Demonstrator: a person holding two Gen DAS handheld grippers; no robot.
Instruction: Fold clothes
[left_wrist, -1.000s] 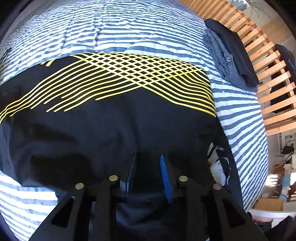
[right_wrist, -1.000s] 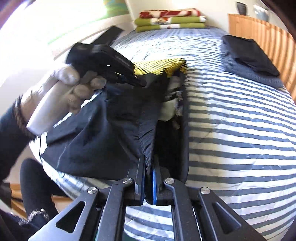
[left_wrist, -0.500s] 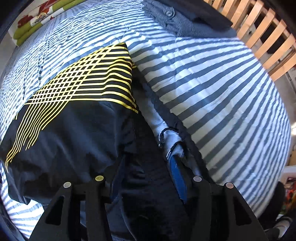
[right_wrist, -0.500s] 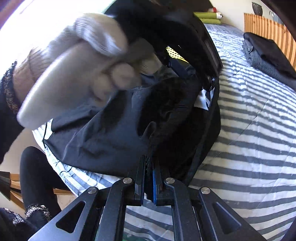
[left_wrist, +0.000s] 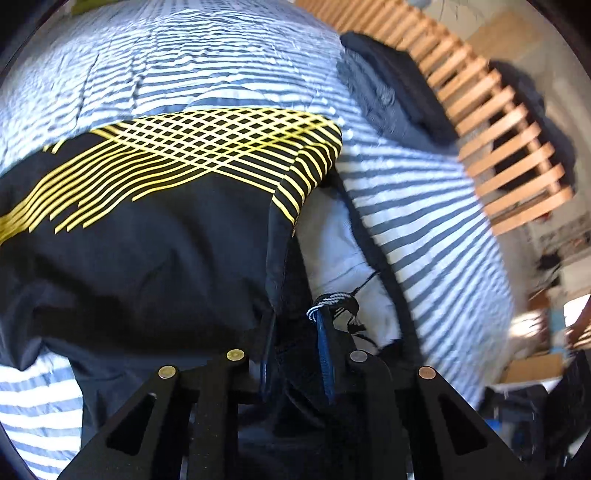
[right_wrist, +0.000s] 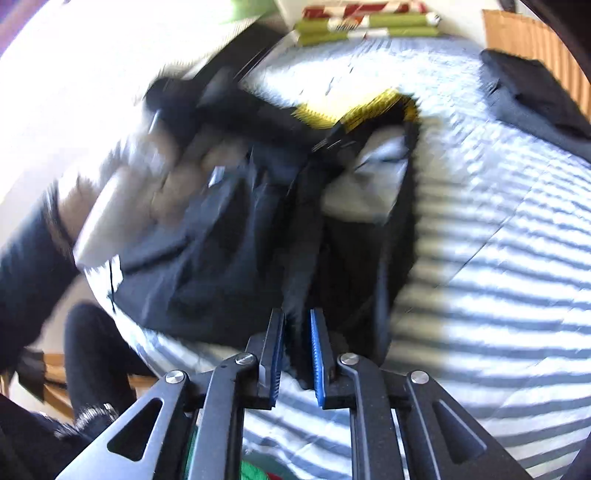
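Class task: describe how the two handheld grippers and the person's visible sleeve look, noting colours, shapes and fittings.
Both the left gripper and right gripper have black angular linkage arms with triangular cut-outs, round metal pivot screws and blue ribbed finger pads. The person's sleeve is dark, seen blurred in the right wrist view.

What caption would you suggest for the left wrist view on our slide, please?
Left claw open around a bunched edge of the black and yellow garment on a striped bedspread.
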